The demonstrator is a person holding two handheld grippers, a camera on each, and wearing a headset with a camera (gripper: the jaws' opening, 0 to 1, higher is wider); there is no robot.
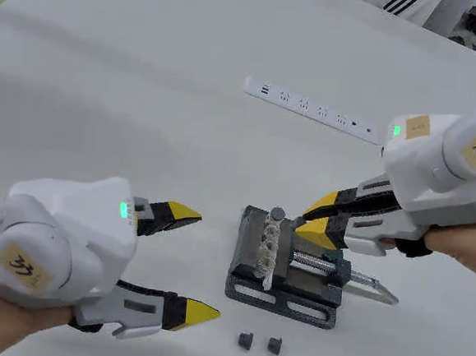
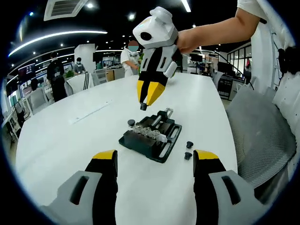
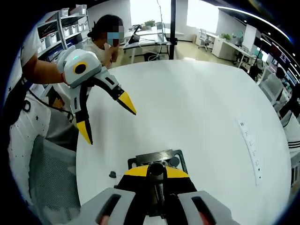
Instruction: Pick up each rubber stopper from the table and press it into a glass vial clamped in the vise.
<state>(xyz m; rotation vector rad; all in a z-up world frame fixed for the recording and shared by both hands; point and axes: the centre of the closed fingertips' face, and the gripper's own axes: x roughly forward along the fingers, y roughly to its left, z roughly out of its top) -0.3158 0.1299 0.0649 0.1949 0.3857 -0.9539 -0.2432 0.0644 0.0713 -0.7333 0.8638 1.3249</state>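
Well clear of table point(image 1: 145, 96) edges, right gripper point(image 1: 313, 217) pinches a stopper point(image 3: 156, 169) over the vise point(image 1: 282, 301); left gripper point(image 1: 202, 264) gapes.

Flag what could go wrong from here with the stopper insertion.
1. The right hand-held gripper pinches the stopper right at its tips; it could slip out or seat tilted when pressed.
2. The vials are glass and stand close together in the vise; an off-centre push might crack one or bump its neighbour.
3. Two spare stoppers lie loose beside the vise; the open left hand-held gripper could knock them away.
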